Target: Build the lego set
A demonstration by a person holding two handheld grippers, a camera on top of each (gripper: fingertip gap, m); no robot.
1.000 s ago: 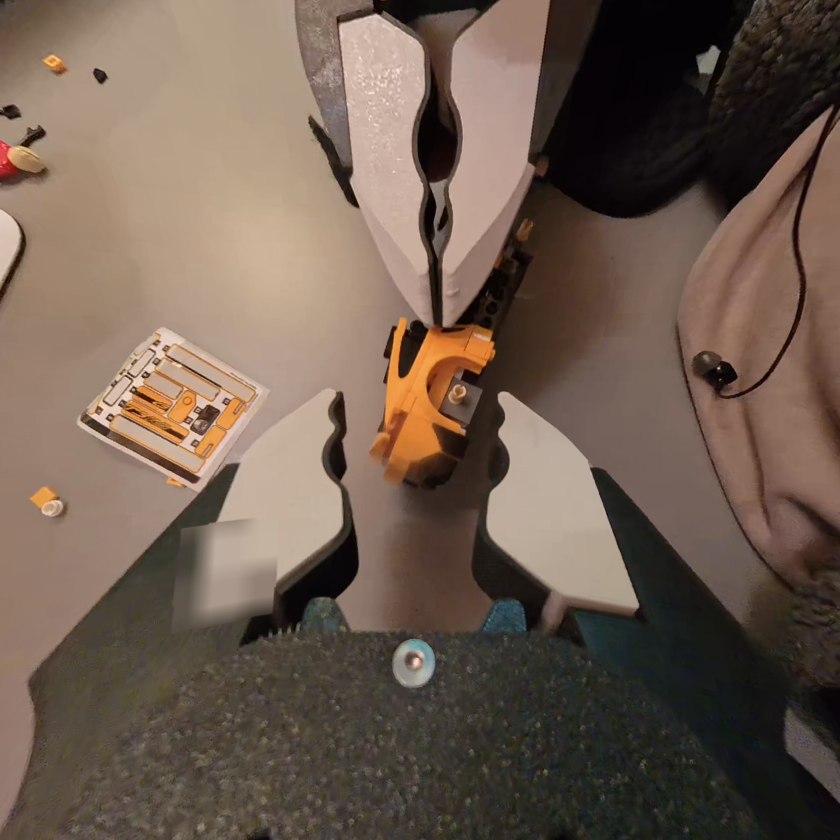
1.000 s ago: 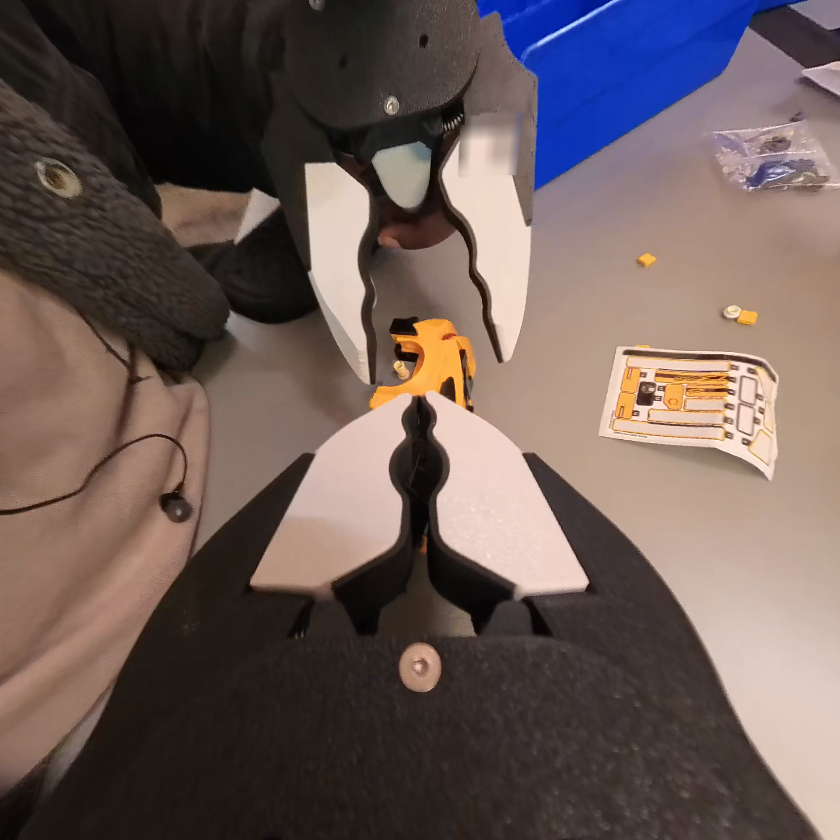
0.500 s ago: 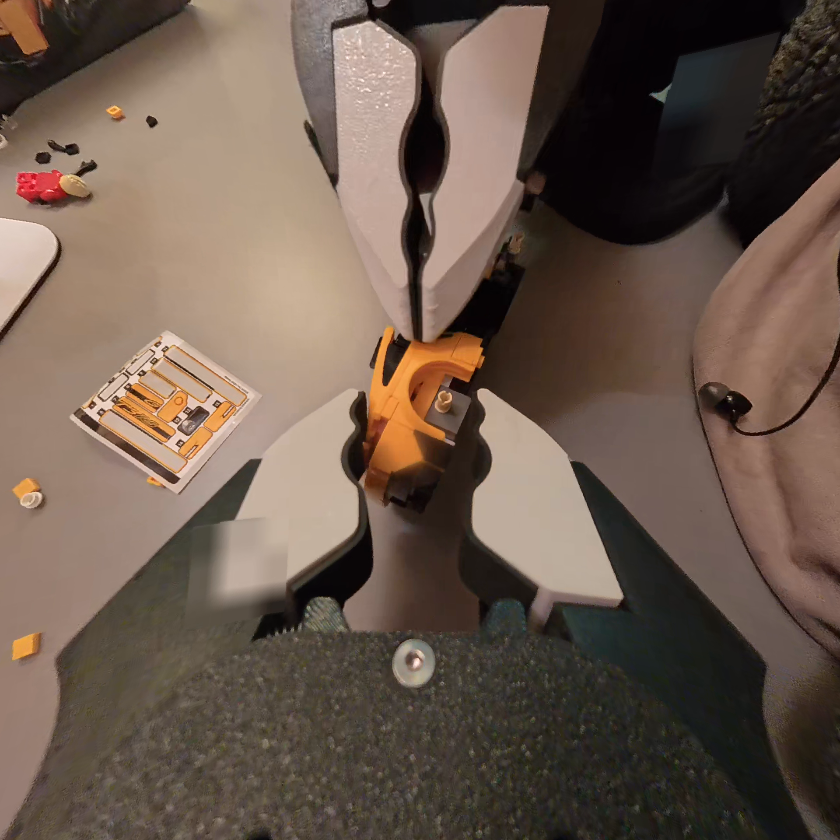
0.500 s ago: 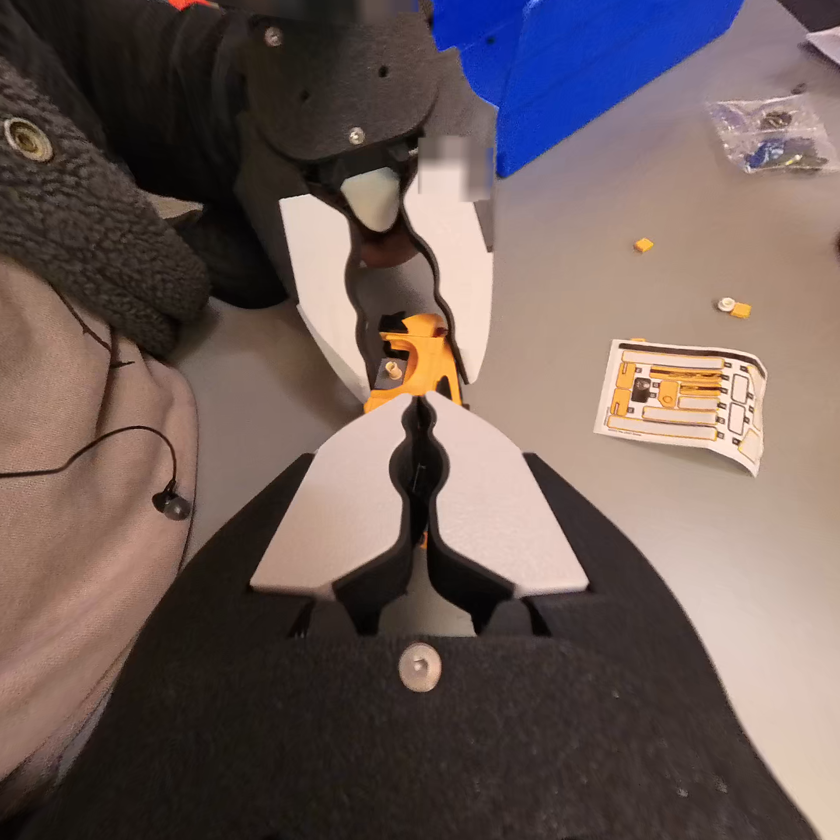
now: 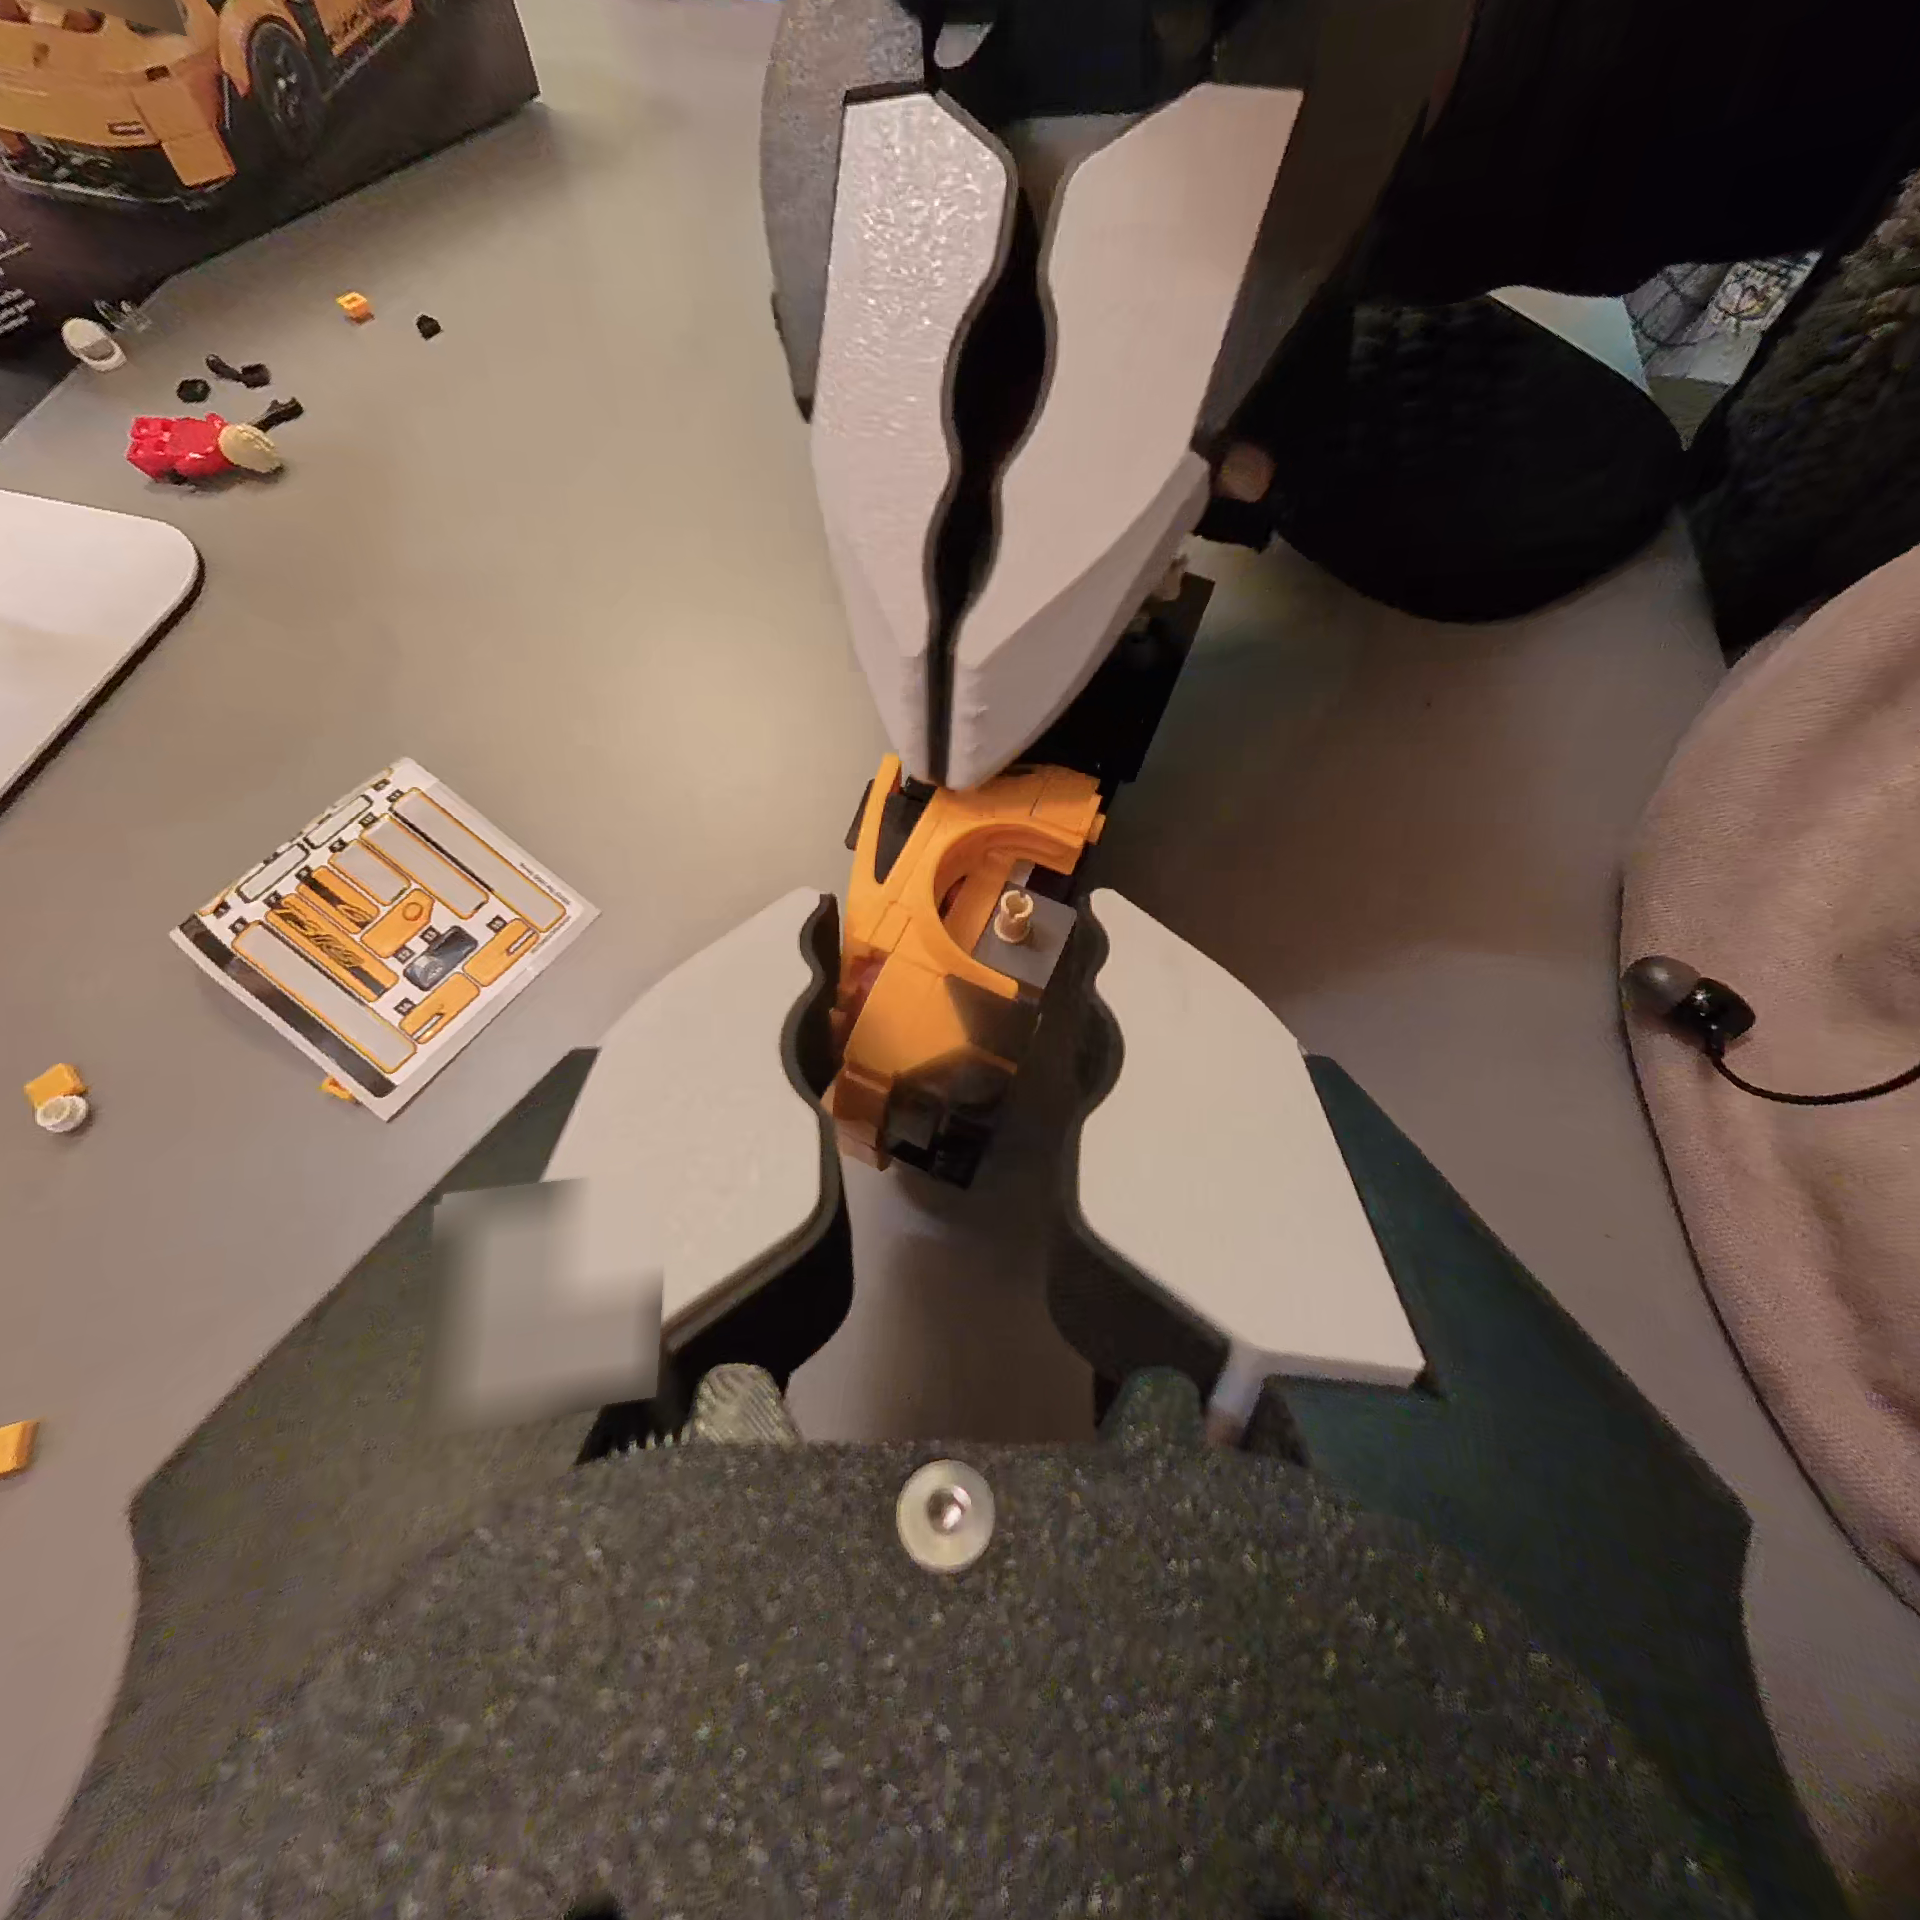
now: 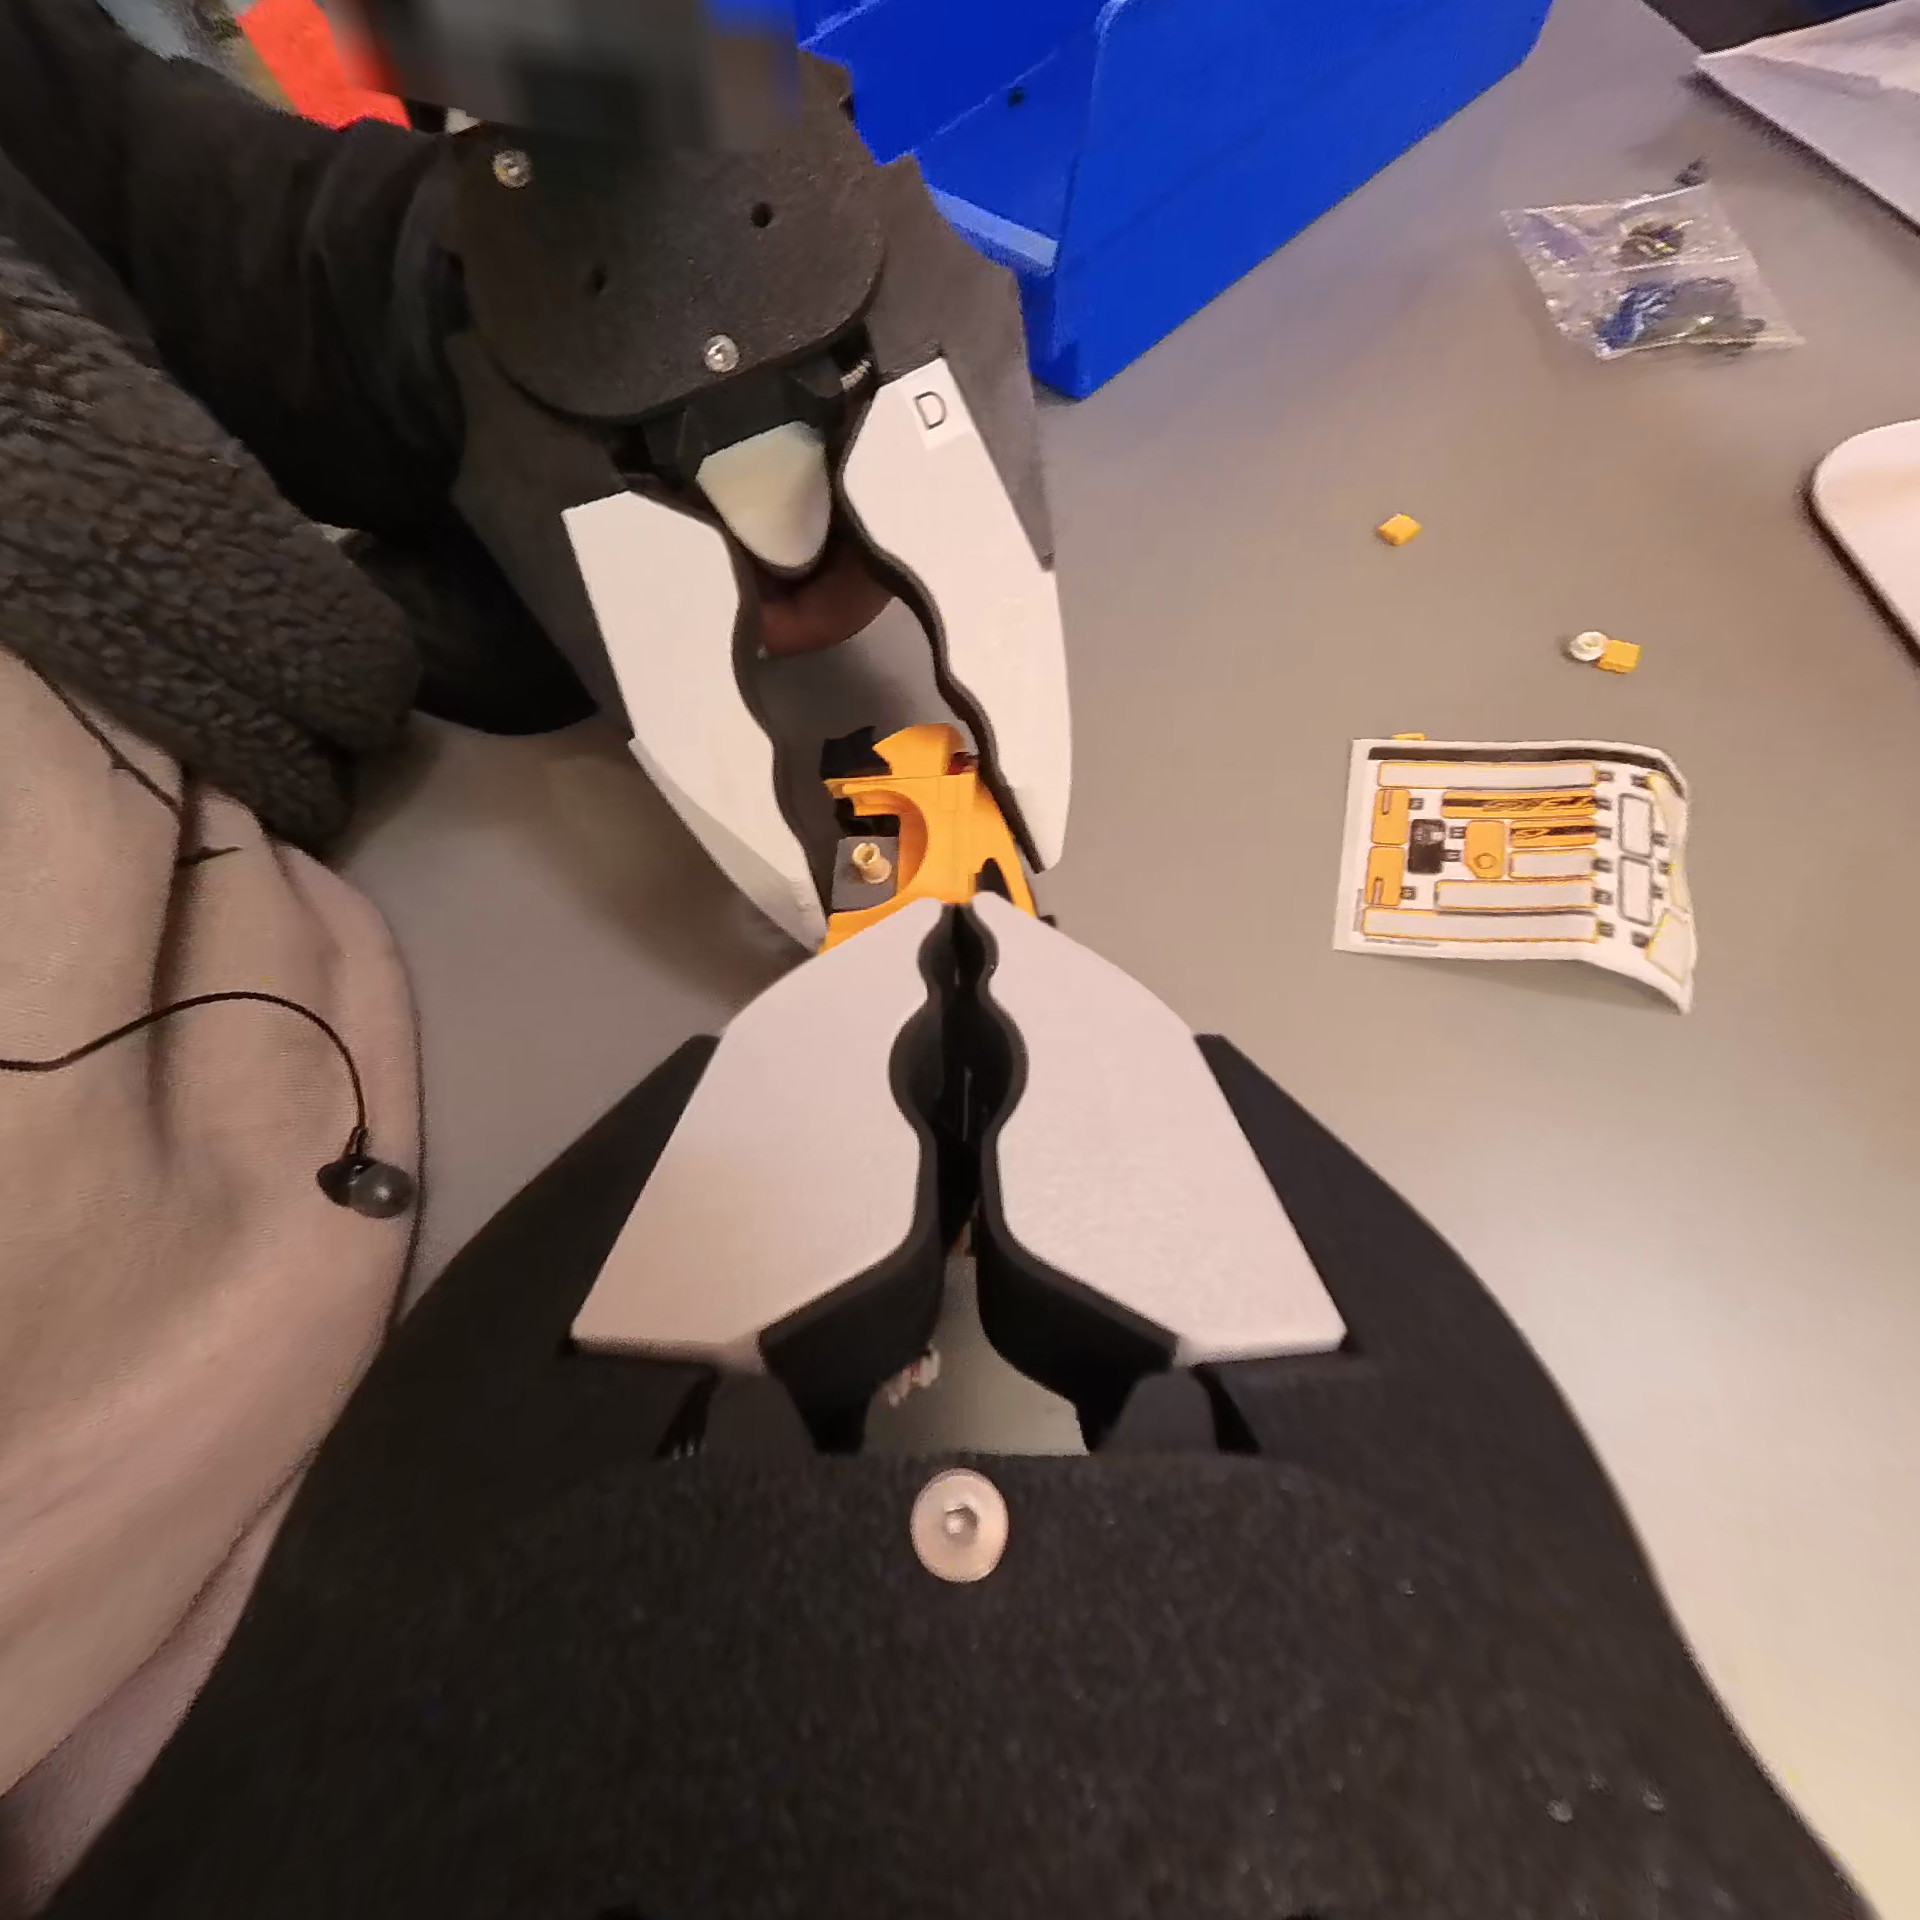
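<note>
An orange and black brick model (image 5: 940, 966), with a wheel arch and a tan peg on a grey block, sits on the grey worktop (image 5: 644, 582). The left tool (image 5: 945, 997) clamps its sides. The right tool (image 6: 958, 914), jaws together, touches the model's far end, apparently pressing. A sticker sheet (image 5: 379, 935) lies left of the model.

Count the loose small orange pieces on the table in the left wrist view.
4 orange pieces: one near the box, one beside a white round piece, one at the left edge, one peeking from under the sticker sheet. Others may be hidden.
</note>
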